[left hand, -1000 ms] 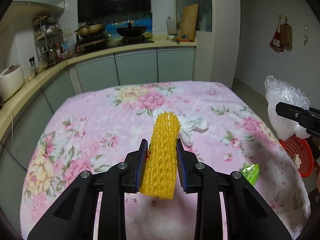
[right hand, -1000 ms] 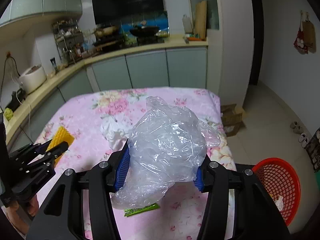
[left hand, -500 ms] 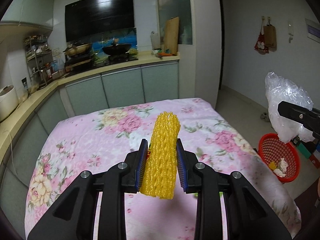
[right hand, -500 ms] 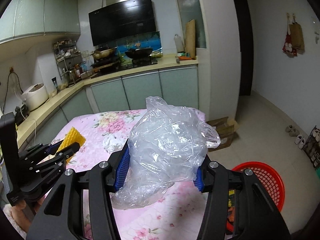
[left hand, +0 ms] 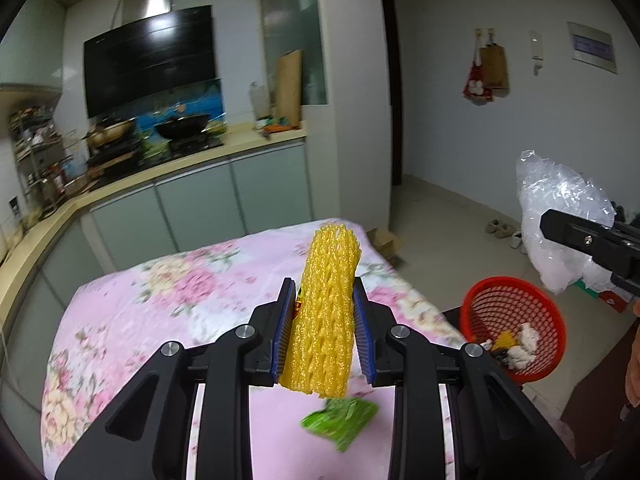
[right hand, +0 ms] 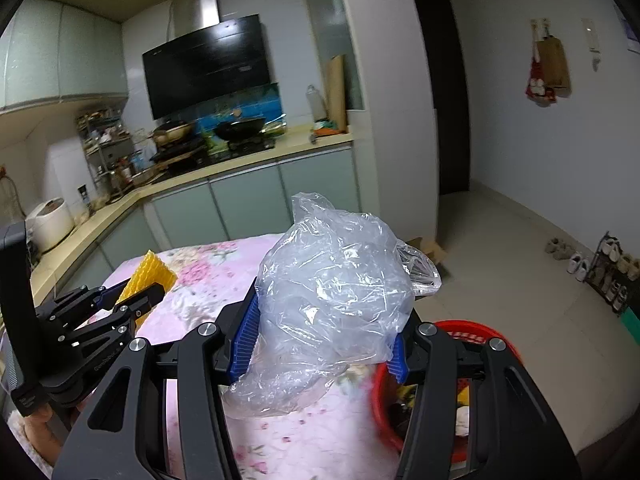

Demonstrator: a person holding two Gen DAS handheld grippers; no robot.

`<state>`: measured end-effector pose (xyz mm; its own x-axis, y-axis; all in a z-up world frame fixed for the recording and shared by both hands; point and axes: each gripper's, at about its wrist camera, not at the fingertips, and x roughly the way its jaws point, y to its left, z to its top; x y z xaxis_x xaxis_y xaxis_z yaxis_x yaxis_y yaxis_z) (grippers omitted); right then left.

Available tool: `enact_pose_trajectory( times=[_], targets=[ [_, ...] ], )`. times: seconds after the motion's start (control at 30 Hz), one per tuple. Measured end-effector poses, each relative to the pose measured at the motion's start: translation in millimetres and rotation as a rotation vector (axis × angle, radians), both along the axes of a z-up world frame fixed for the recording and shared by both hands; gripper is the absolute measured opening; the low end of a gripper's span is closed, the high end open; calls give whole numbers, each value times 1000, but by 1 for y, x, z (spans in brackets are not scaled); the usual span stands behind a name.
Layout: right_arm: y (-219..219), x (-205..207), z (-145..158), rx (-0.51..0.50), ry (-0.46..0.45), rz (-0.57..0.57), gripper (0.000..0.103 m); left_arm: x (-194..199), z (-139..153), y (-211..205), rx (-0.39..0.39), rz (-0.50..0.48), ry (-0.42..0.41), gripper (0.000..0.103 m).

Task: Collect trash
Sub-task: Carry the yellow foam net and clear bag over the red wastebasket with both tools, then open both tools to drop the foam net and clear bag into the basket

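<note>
Left wrist view: my left gripper (left hand: 324, 328) is clamping a yellow foam net sleeve (left hand: 326, 312) upright between its blue pads (left hand: 281, 334), above the floral tablecloth (left hand: 168, 304). A green wrapper (left hand: 342, 420) is lying on the cloth just below the sleeve, not yet collected. To the right, on the floor beside the table, the red basket (left hand: 480, 304) is already holding a few scraps, white and yellow; my right gripper (left hand: 592, 242) is hovering above it with a crumpled clear plastic bag (left hand: 560, 208). Right wrist view: my right gripper (right hand: 322, 336) is pinching the plastic bag (right hand: 332, 292), its fingers set fairly wide around the bulk, with the basket's rim (right hand: 460, 326) showing directly beneath and partly hidden by the fingers. My left gripper (right hand: 132, 298) is appearing at the left, over the table, the sleeve (right hand: 150, 274) in its grip. Judged progress: some trash is binned; the bag appears nearly placed for release, the sleeve is needing carriage to the basket, and the wrapper is remaining on the table.
</note>
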<state>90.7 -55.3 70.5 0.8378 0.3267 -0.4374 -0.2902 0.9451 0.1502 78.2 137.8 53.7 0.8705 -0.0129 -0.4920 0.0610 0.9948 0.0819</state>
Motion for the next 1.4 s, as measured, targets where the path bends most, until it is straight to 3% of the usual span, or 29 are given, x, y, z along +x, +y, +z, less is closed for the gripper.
enact_pose_trajectory(
  times=[0.4, 0.83, 1.1, 1.4],
  targets=[
    [-50, 2, 7, -1, -19, -135, 50, 21, 10, -70, 3, -162, -26, 27],
    [-89, 8, -4, -6, 17, -233, 50, 37, 3, -127, -10, -282, -4, 27],
    [-111, 16, -18, -8, 70, -286, 50, 62, -21, -156, -40, -357, 88, 27],
    [-130, 44, -58, 14, 222, -306, 50, 97, -69, -185, -51, -429, 260, 27]
  ],
)
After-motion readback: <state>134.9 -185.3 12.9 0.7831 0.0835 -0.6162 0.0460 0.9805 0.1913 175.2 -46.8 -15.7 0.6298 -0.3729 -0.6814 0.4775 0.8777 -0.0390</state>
